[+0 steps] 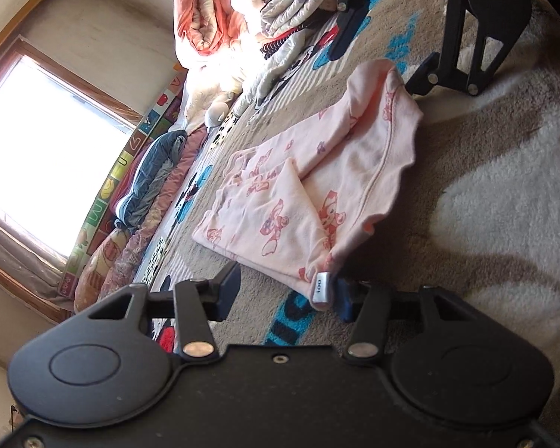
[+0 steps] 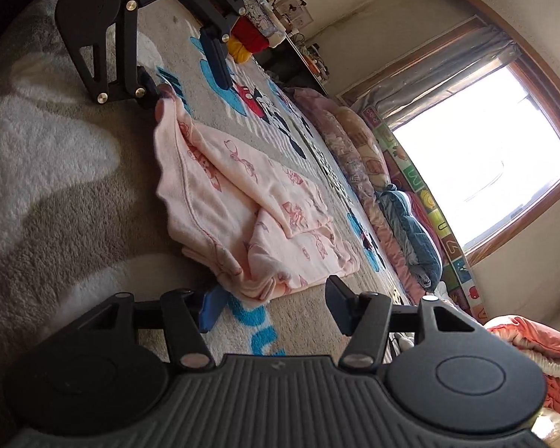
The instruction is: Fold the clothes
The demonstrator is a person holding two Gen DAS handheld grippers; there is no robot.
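Pink printed garment (image 1: pixel 310 186) spread on the patterned blanket (image 1: pixel 485 205), partly folded: one side flap already turned in over the middle, the scalloped hem edge raised off the blanket at both near corners. Left claw (image 1: pixel 283 291) spread wide, jaws well apart, one pad (image 1: pixel 345 293) touching the corner with the white size tag (image 1: pixel 323 287), nothing pinched between the fingers. Right claw (image 2: pixel 272 304) likewise released, jaws parted on either side of the bunched corner of the garment (image 2: pixel 257 280) without closing on it. From each wrist view, the opposite claw visible at the far hem corner, close to or touching the cloth. Judged as mid-task: side folds appear done, lengthwise fold of the hem toward the collar end not yet made; both corners need clamping before lifting. Heaped bedding (image 1: pixel 212 11) and pillows (image 2: pixel 354 142) along the wall beneath the bright window (image 2: pixel 481 156), seemingly untouched.
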